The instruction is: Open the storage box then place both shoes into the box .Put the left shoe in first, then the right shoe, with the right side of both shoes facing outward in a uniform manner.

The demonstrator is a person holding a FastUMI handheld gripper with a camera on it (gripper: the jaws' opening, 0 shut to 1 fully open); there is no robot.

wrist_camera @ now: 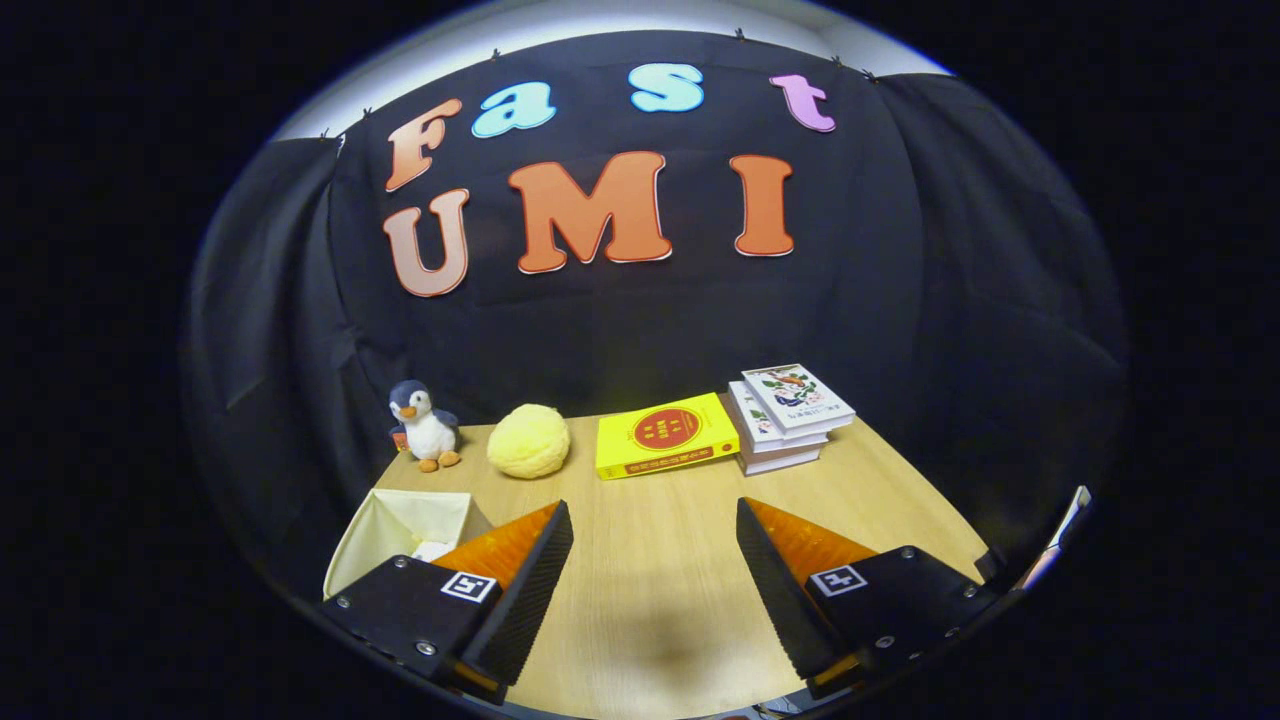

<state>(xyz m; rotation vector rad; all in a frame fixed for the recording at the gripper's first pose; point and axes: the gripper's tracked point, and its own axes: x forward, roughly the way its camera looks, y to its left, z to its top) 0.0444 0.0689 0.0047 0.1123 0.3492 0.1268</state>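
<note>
My gripper point(655, 530) is open, its two fingers spread wide above the wooden table point(650, 590) with bare tabletop between them. Left of the left finger, partly behind it, sits a cream-coloured open container point(400, 535) with thin sloping walls and something pale inside; whether it is the storage box I cannot tell.
Along the table's far edge stand a plush penguin point(423, 425), a yellow fluffy ball point(529, 441), a yellow book point(665, 436) and a stack of white books point(790, 415). A thin pale object point(1060, 535) shows past the table's right edge, beyond the right finger.
</note>
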